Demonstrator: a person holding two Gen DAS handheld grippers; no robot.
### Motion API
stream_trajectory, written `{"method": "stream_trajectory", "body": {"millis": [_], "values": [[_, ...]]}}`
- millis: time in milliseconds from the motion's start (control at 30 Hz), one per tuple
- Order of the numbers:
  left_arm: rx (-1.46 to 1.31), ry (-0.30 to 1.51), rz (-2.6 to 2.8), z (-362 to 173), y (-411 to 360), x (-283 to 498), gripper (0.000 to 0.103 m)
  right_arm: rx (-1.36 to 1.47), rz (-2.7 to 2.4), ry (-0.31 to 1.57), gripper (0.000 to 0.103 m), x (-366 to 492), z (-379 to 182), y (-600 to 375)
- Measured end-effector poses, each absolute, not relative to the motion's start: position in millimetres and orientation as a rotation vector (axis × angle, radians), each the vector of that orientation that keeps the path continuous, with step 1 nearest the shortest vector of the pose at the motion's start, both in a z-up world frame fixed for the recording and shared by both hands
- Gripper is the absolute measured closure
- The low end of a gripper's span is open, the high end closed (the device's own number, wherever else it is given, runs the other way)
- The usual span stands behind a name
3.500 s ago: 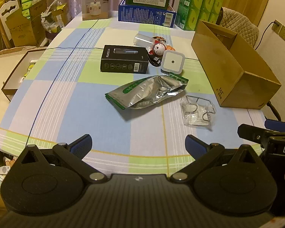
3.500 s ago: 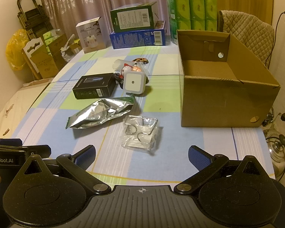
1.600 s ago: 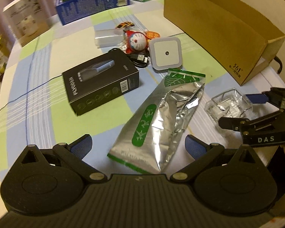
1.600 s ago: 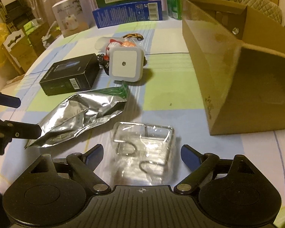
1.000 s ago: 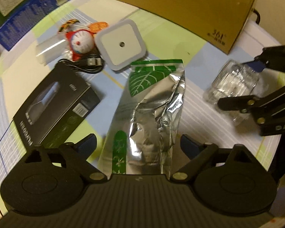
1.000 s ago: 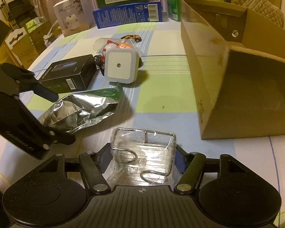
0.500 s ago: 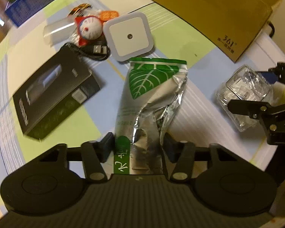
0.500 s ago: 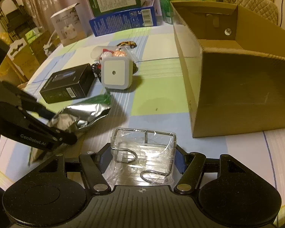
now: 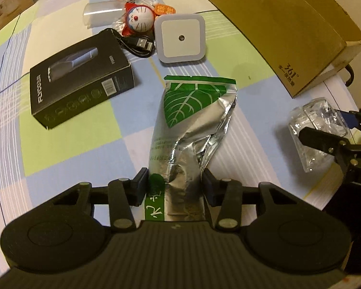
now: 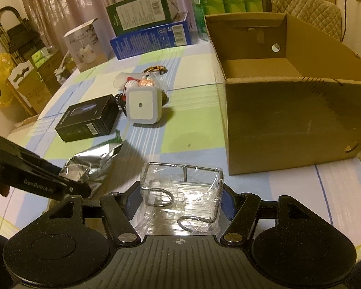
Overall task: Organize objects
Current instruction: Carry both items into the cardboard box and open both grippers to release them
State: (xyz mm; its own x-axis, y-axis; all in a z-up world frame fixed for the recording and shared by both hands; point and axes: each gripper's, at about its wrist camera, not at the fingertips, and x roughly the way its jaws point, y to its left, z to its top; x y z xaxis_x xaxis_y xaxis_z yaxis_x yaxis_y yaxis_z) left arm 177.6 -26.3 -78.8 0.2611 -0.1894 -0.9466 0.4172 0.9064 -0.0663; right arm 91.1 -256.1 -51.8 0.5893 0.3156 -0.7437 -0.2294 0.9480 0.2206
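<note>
Both sets of jaws have closed since earlier: left gripper [image 9: 174, 185] pinches the foil pouch [image 9: 192, 125], right gripper [image 10: 181, 198] the wrapped wire rack [image 10: 181, 192]; the cardboard box [image 10: 288, 130] sits ahead-right, nearer the right one.

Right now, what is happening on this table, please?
A person is tidying the table with two hand-held grippers. The left gripper is shut on the near end of a foil pouch. The right gripper is shut on a wire rack wrapped in plastic. An open cardboard box stands close by on the right; its visible inside shows nothing. A black box and a night light lie untouched.
</note>
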Motion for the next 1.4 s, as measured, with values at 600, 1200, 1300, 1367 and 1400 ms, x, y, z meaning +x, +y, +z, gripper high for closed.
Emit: {"method": "stream_trajectory", "body": {"millis": [600,1200,1300,1367,1400], "values": [[0.067,1.127,-0.376,10.0,-40.3,166.9,0.062,0.115,0.355,0.78,0.04,77.2,6.3,-262.2],[-0.151,1.056,-0.455,85.8,-171.7,216.5,0.062,0.071,0.193,0.663,0.04,157.2,74.7,-378.0],[-0.165,1.061,-0.455,81.4,-195.1,230.0,0.062,0.078,0.18,0.682,0.04,176.3,68.2,-395.9],[-0.167,1.063,-0.457,77.1,-205.9,237.2,0.062,0.082,0.175,0.692,0.04,185.7,64.2,-405.0],[-0.17,1.067,-0.457,74.3,-211.0,241.7,0.062,0.084,0.175,0.698,0.04,189.4,62.3,-409.0]]}}
